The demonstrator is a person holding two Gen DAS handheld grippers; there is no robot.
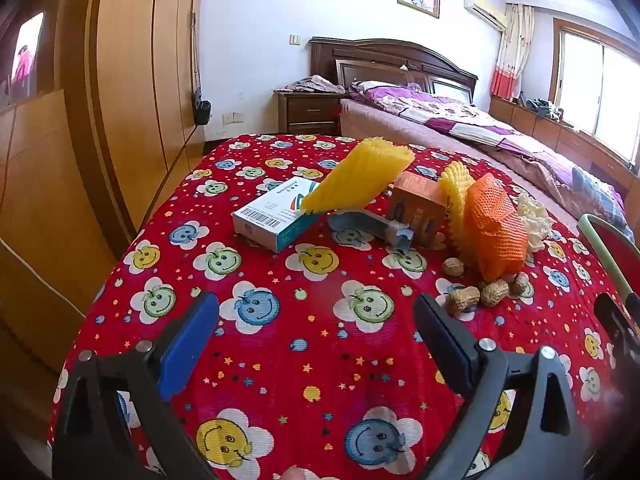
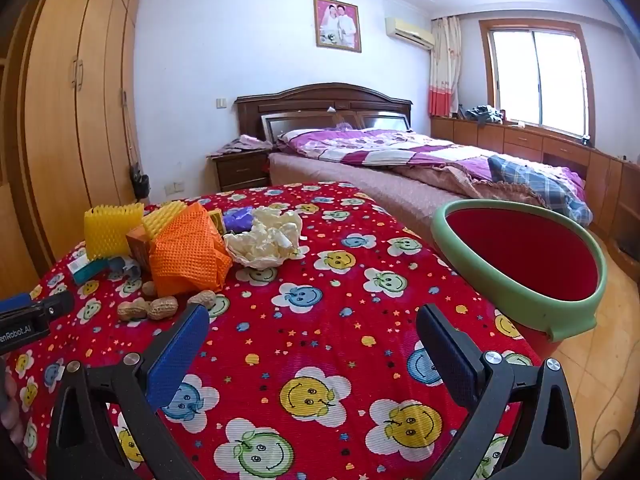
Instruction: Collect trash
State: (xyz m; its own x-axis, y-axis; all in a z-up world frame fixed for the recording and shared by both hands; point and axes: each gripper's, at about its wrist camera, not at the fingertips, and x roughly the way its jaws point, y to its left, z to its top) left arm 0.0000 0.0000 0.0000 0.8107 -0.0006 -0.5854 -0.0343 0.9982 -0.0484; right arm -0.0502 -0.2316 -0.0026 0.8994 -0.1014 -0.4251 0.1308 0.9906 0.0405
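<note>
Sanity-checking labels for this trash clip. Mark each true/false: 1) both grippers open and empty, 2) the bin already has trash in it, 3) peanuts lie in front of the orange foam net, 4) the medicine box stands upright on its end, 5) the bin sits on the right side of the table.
1) True. The left gripper and the right gripper both have jaws spread wide with nothing between them.
2) False. The visible inside of the bin is bare red; its bottom is out of view.
3) True. The peanuts lie on the tablecloth just ahead of the orange foam net.
4) False. The medicine box lies flat.
5) True, at the table's right edge.
</note>
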